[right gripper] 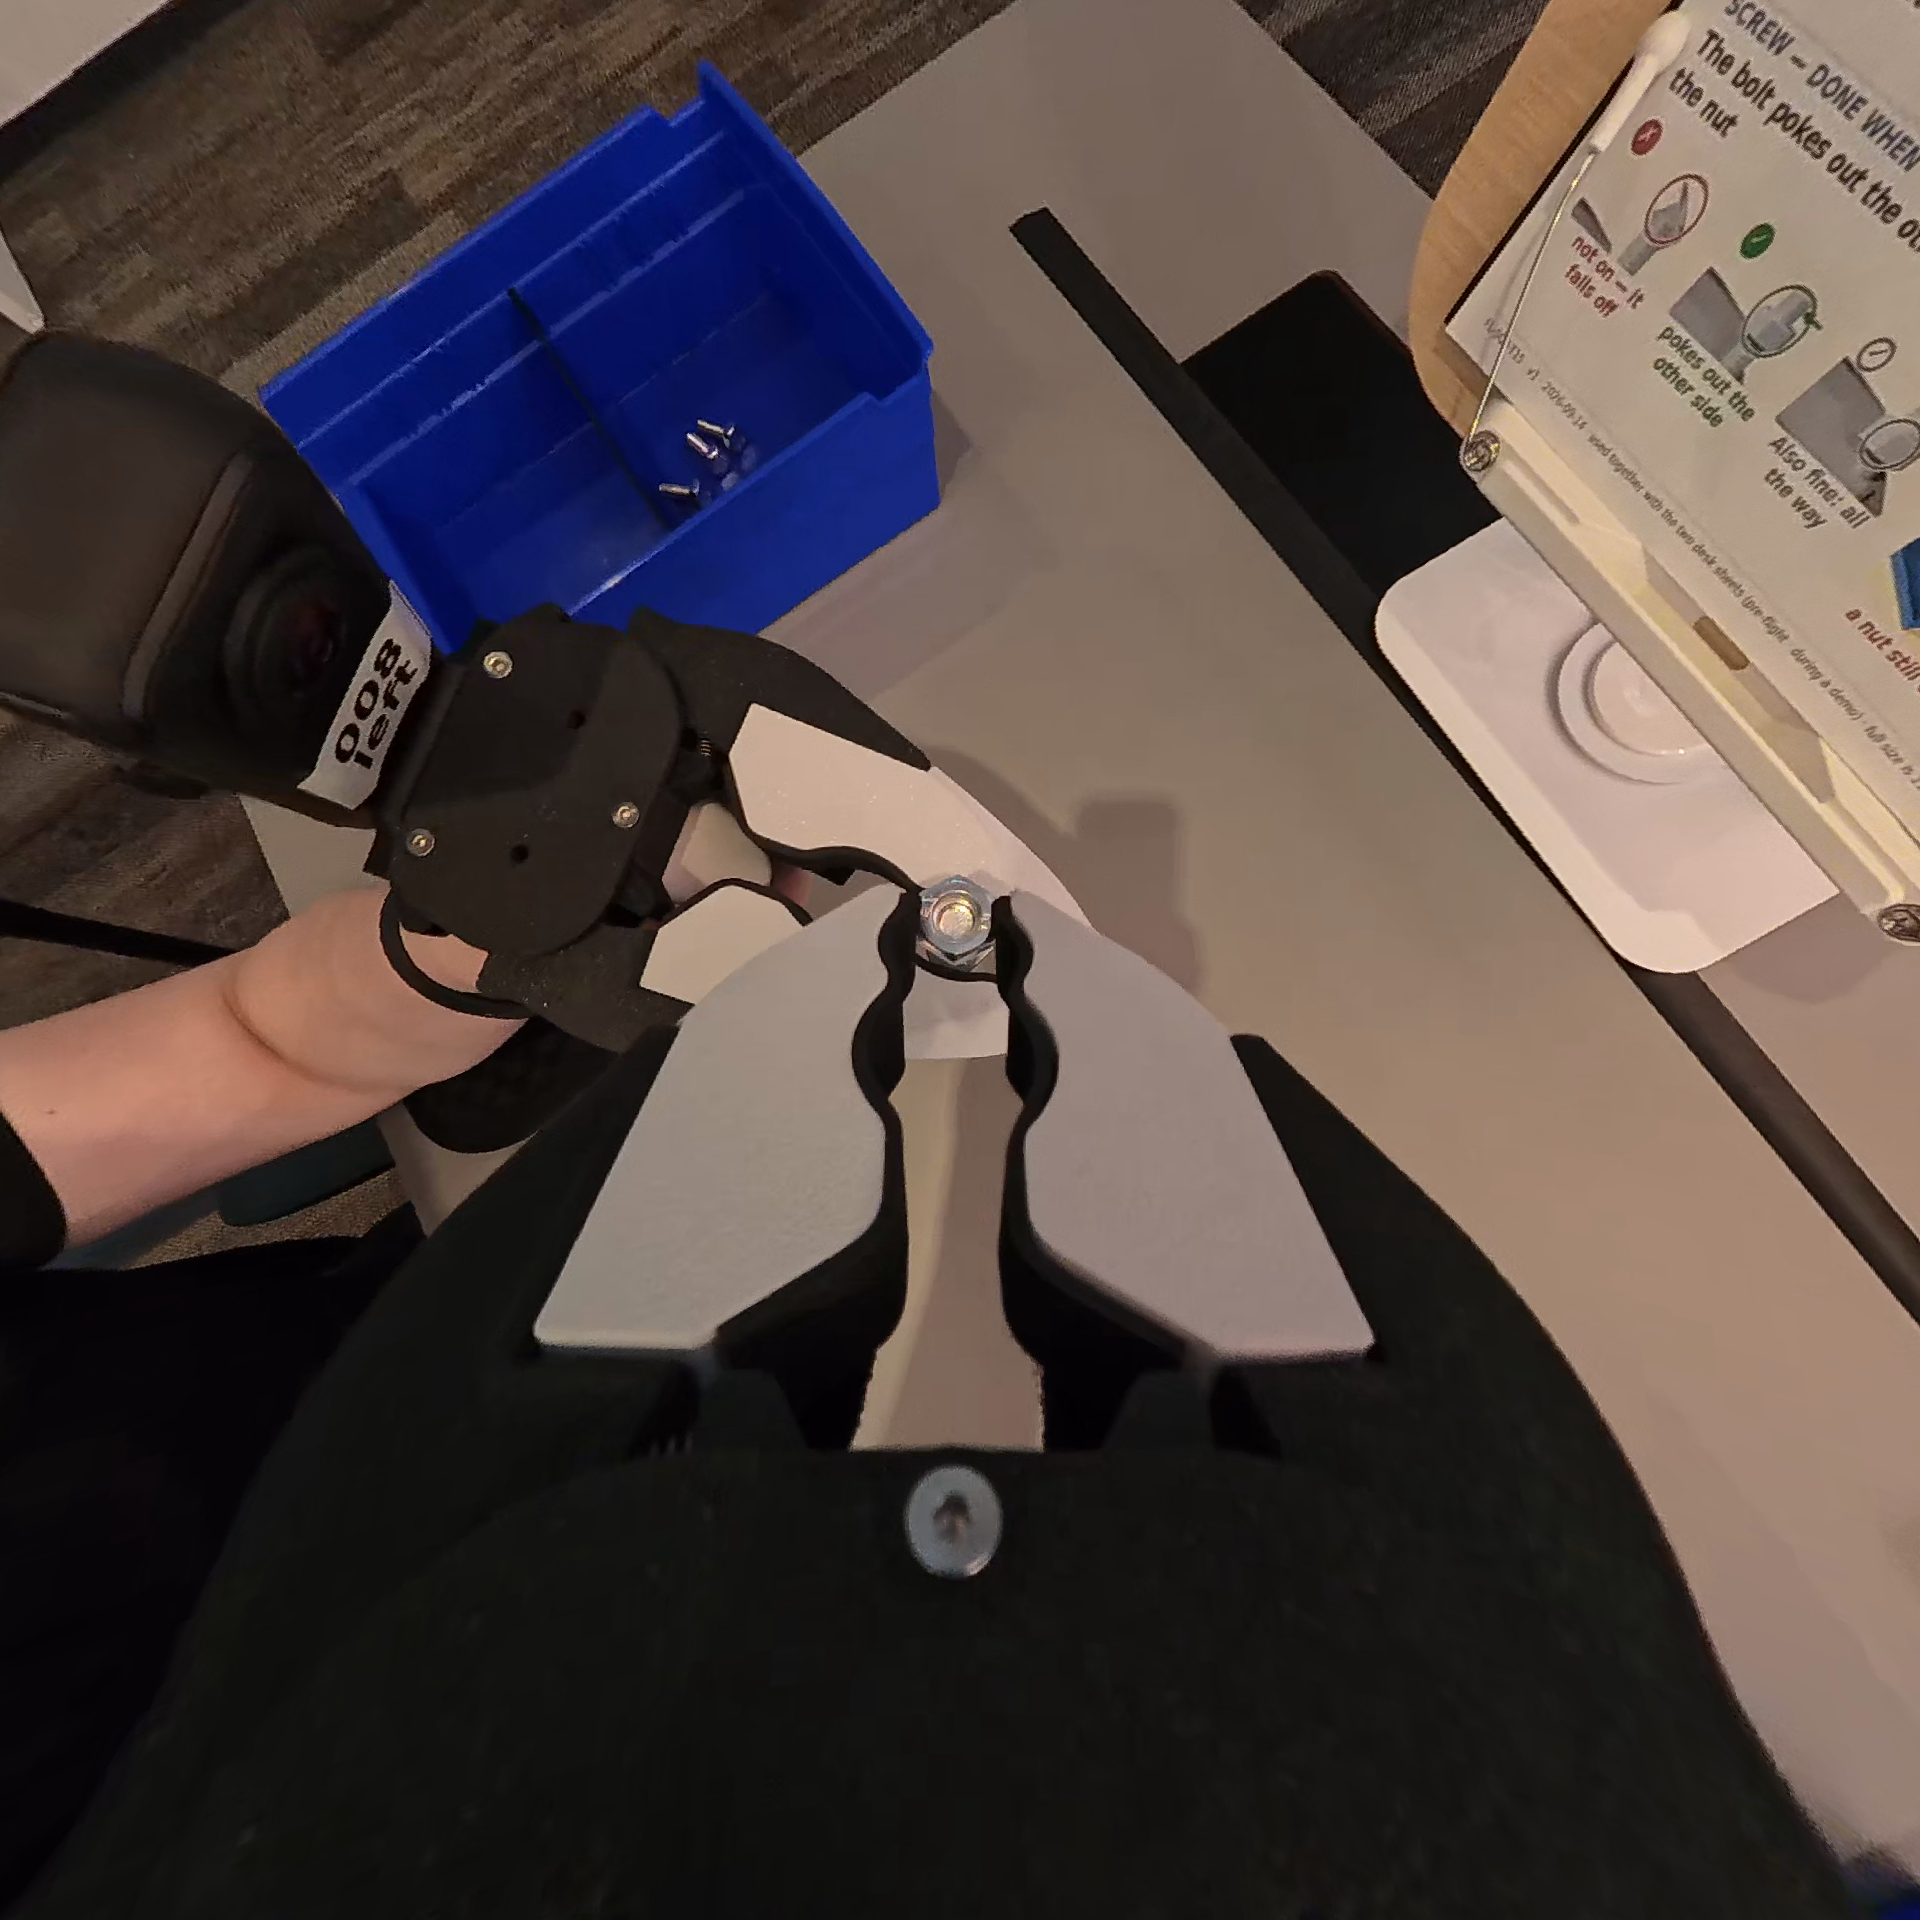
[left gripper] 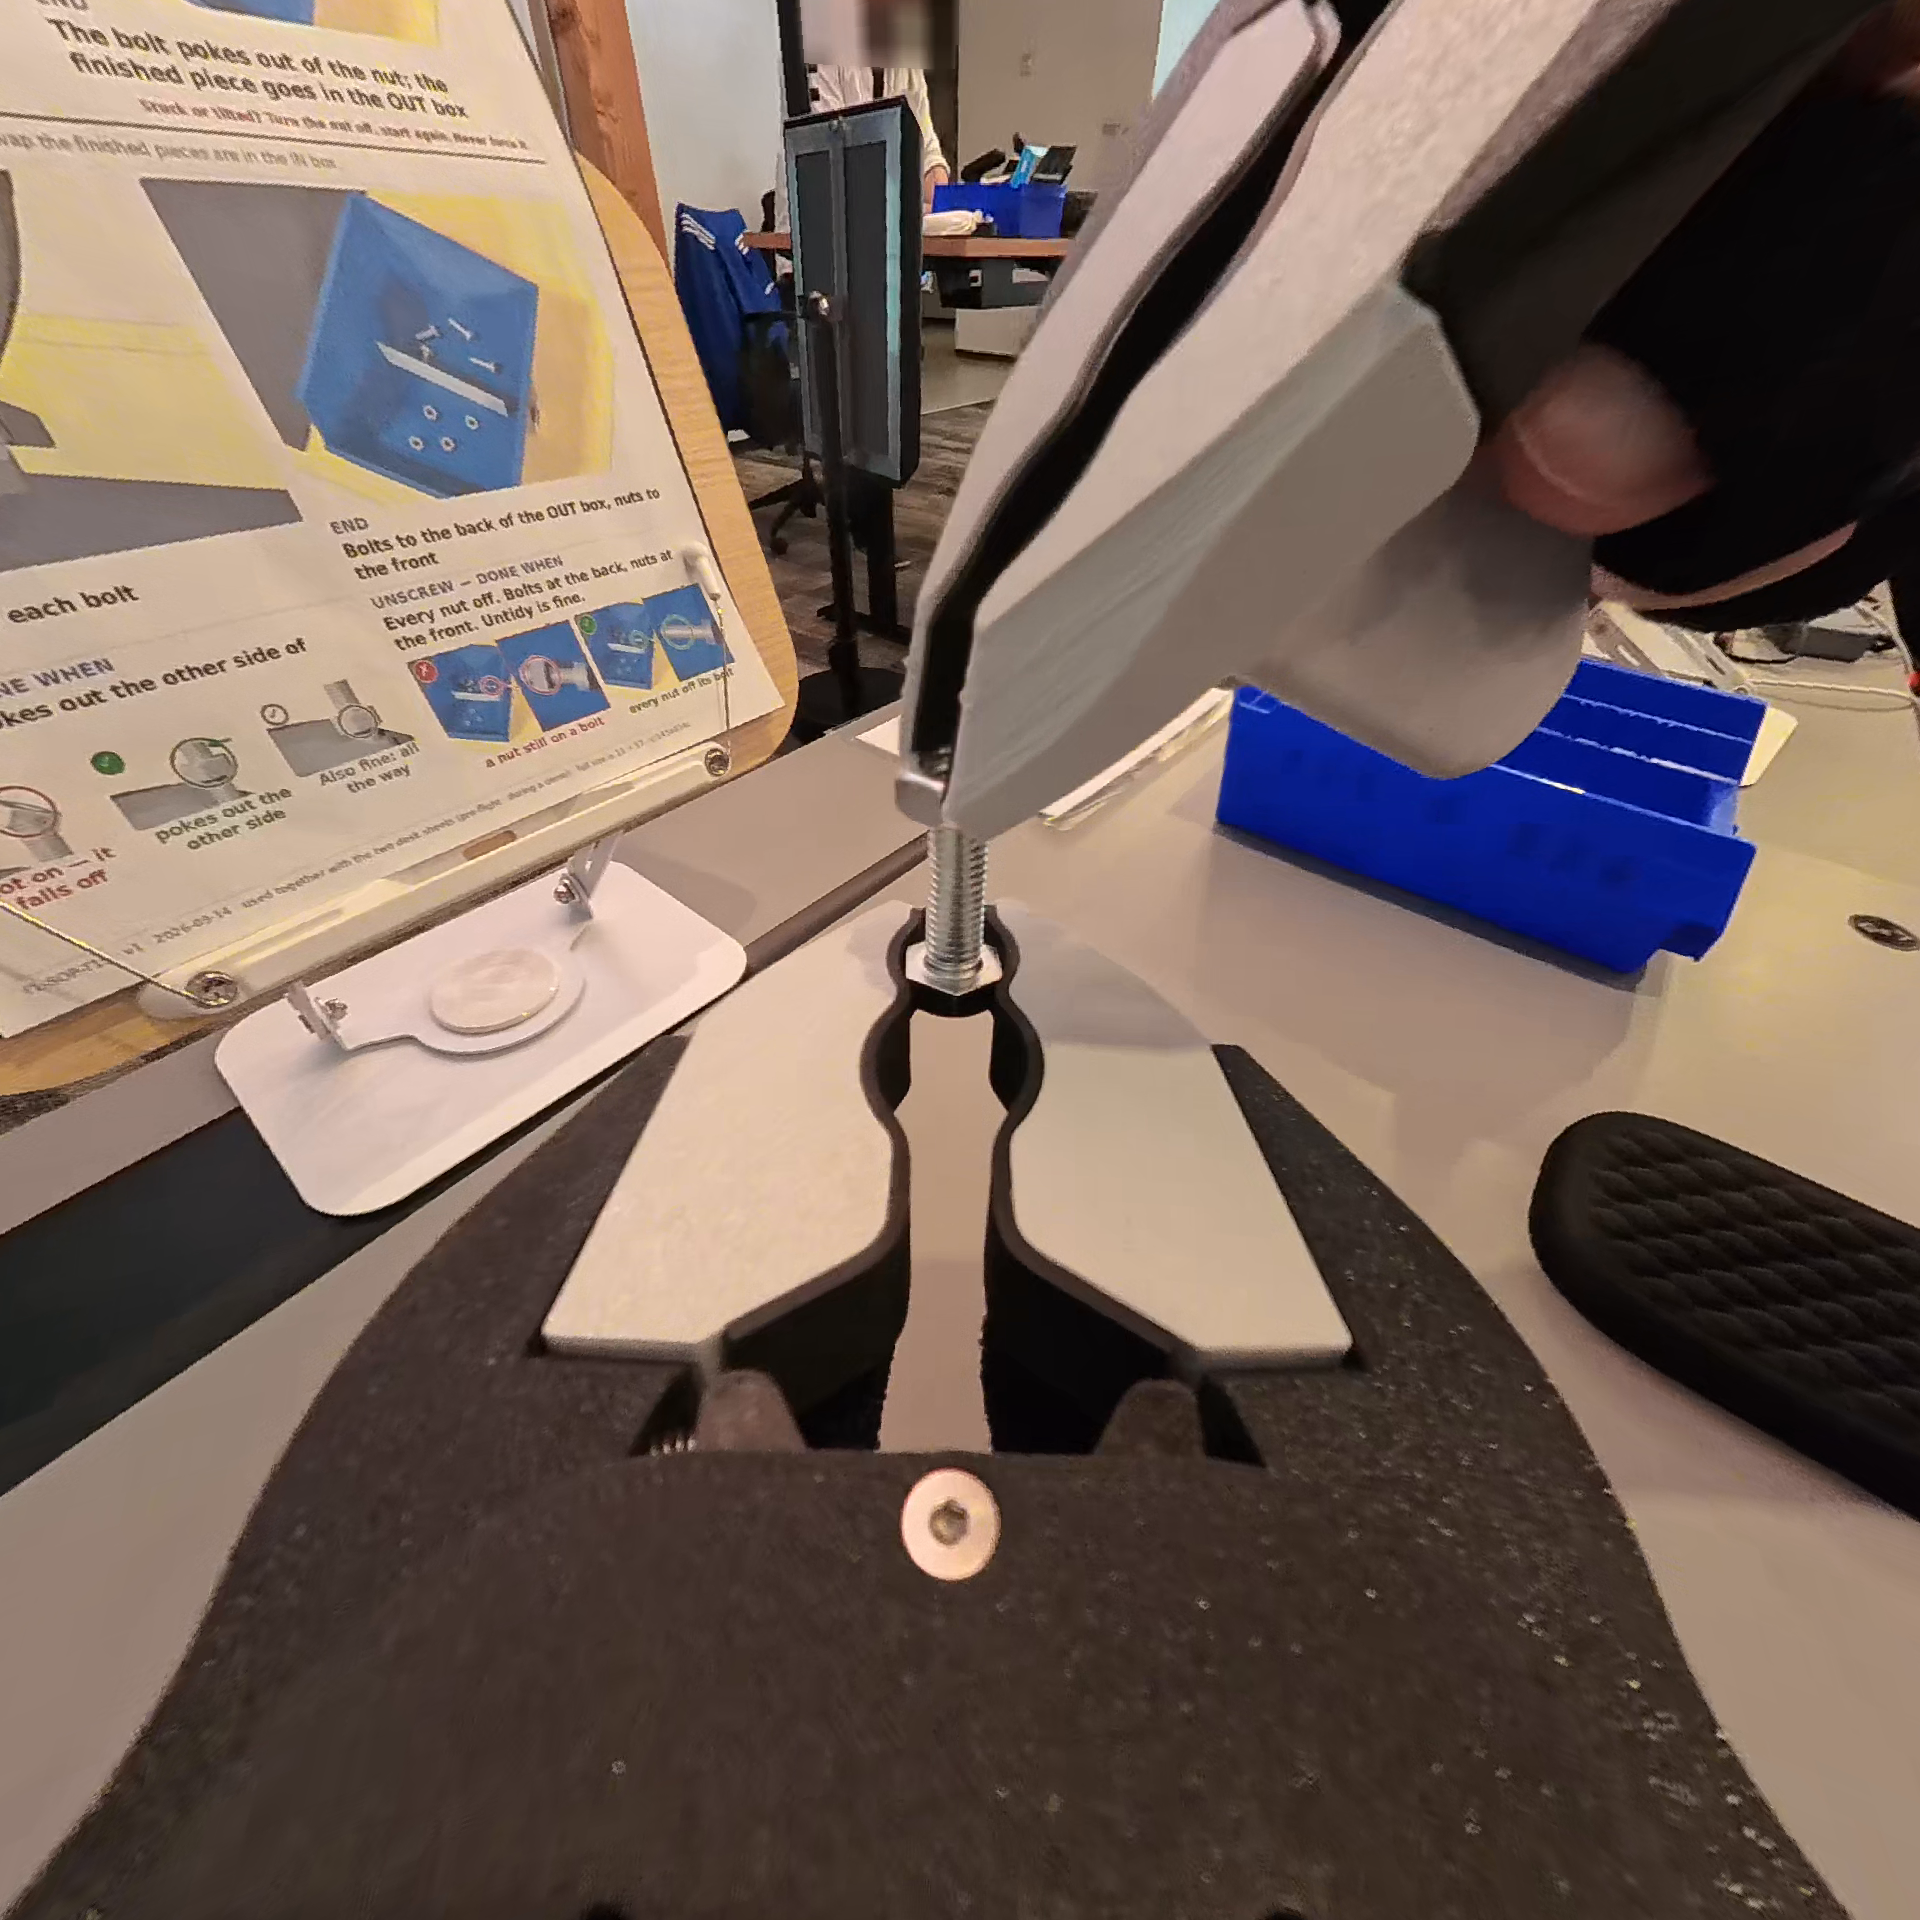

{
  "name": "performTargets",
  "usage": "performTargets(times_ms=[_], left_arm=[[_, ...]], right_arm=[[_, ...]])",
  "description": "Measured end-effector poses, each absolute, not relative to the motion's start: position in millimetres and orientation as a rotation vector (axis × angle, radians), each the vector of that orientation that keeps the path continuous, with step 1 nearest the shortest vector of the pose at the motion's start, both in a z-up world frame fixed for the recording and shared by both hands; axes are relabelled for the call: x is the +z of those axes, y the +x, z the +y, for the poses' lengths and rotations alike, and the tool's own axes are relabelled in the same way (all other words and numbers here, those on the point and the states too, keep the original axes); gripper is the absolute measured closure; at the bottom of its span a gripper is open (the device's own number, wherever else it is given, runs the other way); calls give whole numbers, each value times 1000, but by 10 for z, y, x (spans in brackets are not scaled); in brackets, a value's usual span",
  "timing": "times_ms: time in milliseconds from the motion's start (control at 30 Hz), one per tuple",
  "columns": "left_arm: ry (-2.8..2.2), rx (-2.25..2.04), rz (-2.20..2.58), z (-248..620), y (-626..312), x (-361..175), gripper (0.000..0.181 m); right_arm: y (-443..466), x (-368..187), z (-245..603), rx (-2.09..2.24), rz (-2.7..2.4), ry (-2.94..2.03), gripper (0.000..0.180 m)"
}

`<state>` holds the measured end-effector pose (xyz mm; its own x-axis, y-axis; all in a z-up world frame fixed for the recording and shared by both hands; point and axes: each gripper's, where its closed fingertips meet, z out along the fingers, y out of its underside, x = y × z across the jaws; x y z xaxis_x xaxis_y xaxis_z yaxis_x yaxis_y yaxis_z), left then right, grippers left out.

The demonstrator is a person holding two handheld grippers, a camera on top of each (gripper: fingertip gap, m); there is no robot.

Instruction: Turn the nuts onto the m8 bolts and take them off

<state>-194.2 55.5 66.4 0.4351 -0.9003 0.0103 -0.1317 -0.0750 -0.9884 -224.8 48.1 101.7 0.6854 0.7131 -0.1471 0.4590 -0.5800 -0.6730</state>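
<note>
Left wrist view: the left hand-held gripper (left gripper: 951, 961) is clenched on a hex nut (left gripper: 953, 968) between its fingertips. A threaded m8 bolt (left gripper: 956, 899) stands upright through the nut, head uppermost. The right hand-held gripper (left gripper: 925, 774) comes down from above and is clamped on the bolt head. A long run of bare thread shows between head and nut, so the nut sits near the bolt's tip. Whether it is going on or coming off cannot be told. A blue bin (left gripper: 1496, 821) stands behind on the desk (left gripper: 1299, 966), and an instruction board (left gripper: 343, 436) leans at left.

Right wrist view: looking straight down, the right hand-held gripper (right gripper: 954, 920) grips the bolt head (right gripper: 953, 918), with the left hand-held gripper (right gripper: 935, 940) beneath it. Several loose bolts (right gripper: 704, 457) lie in one compartment of the blue bin (right gripper: 623, 395). Judged from this, several pieces remain to be handled, and the present pair is neither fully joined nor fully parted.
</note>
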Motion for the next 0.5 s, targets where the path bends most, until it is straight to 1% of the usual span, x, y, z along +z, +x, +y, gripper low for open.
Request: performTargets(times_ms=[300,500], left_arm=[[-1517,-842,962,525,-1930,677,171],[-1507,-876,962,507,-1946,709,171]], right_arm=[[-2250,1045,503,506,-927,-2245,163],[-2264,1172,502,495,-993,-2146,153]])
